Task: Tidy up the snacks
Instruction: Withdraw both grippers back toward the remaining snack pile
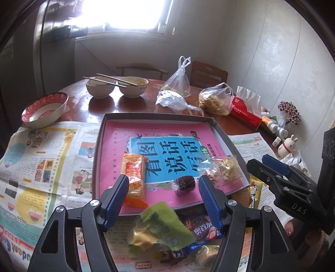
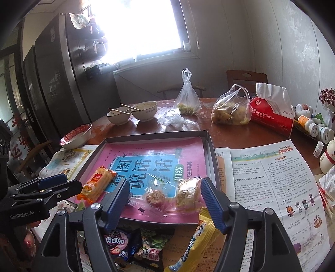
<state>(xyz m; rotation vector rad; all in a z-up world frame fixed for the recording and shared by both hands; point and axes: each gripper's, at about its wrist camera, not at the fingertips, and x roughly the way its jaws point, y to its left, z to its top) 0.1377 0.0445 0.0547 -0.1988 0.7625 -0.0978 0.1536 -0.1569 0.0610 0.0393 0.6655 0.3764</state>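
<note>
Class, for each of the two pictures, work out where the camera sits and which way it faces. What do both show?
Left wrist: rides the left gripper, looks forward and down over the tray; own open blue fingers frame a dark candy; right gripper at right edge.
Right wrist: rides the right gripper, same heading from further right; open fingers; left gripper at left edge.
Shared: tray, orange cracker pack, bowls, tissue box.

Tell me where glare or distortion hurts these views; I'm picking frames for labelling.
Left wrist view: the window is blown out white, the table shows a sheen, and straight edges bow toward the dark corners. Right wrist view: the same window flares over the dark cabinet; the snacks in the tray stay readable.
</note>
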